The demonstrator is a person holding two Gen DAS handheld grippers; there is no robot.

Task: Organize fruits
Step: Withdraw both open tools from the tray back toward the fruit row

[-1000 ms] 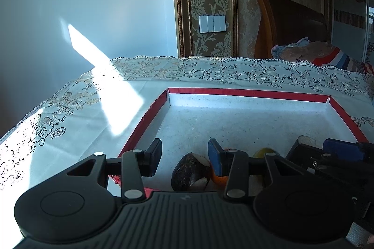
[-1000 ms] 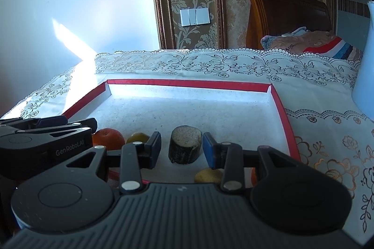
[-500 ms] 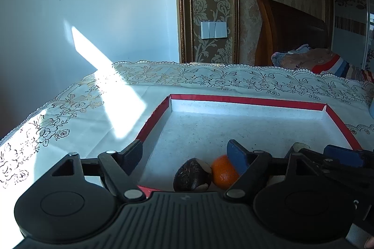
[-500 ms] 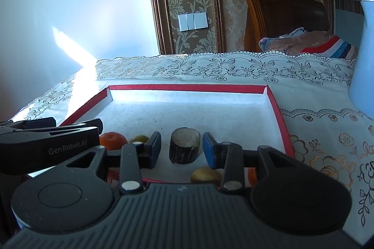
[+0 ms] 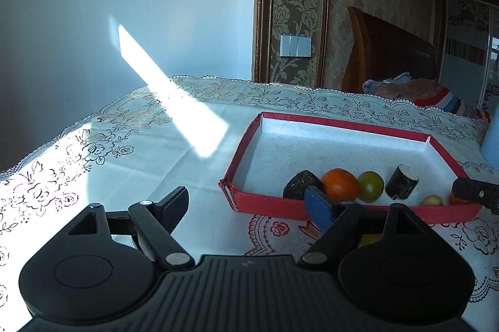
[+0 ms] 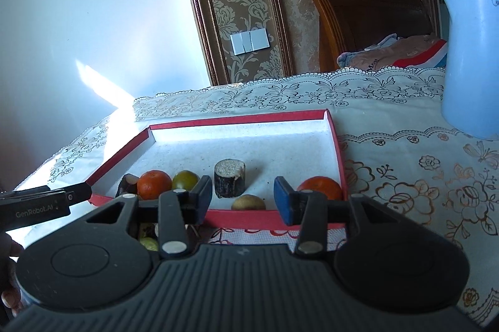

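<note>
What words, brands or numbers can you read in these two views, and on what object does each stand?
"GenRobot.AI": white letters on the black body of the left gripper, right wrist view.
"Mos...": partial, on the folded cloth behind the table.
Dark mark near the top of the pale blue plastic jug: cut off, unreadable.

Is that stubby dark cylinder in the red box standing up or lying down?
Upright: the dark cylinder rests on one flat end in the red-rimmed box, pale cut face upward.
</note>
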